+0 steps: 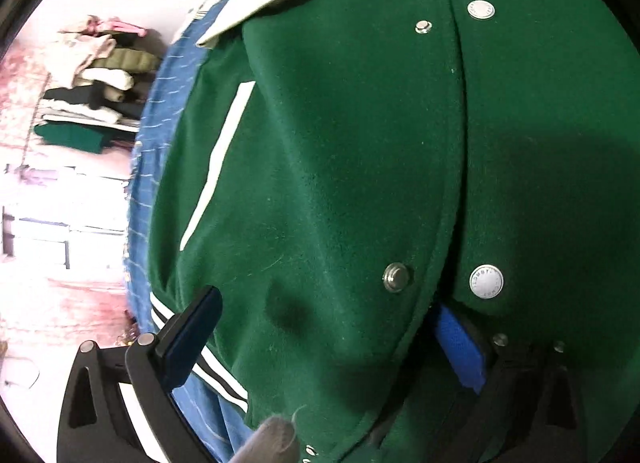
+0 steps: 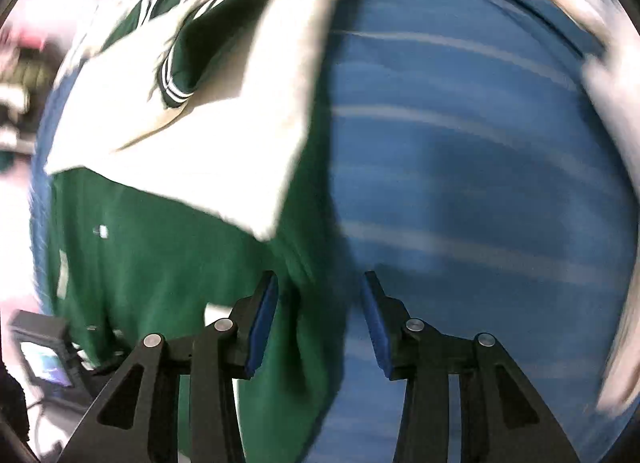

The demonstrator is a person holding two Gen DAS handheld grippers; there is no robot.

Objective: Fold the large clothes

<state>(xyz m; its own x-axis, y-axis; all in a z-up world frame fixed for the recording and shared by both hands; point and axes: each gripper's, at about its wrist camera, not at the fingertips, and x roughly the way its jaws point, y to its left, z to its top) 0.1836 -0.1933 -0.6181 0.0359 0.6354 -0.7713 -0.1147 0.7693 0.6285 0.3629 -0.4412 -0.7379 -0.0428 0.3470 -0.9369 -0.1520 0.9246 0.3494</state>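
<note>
A green varsity jacket with metal snap buttons, a white pocket stripe and cream sleeves lies on a blue striped cloth. My left gripper is open wide over the jacket's front near the striped hem; its right finger is partly under the snap placket. My right gripper is open, and the jacket's green side edge hangs between its fingers. The right wrist view is blurred by motion.
A stack of folded clothes sits at the far left beyond the cloth's edge. A small screen device sits at the lower left of the right wrist view. A gloved fingertip shows at the bottom.
</note>
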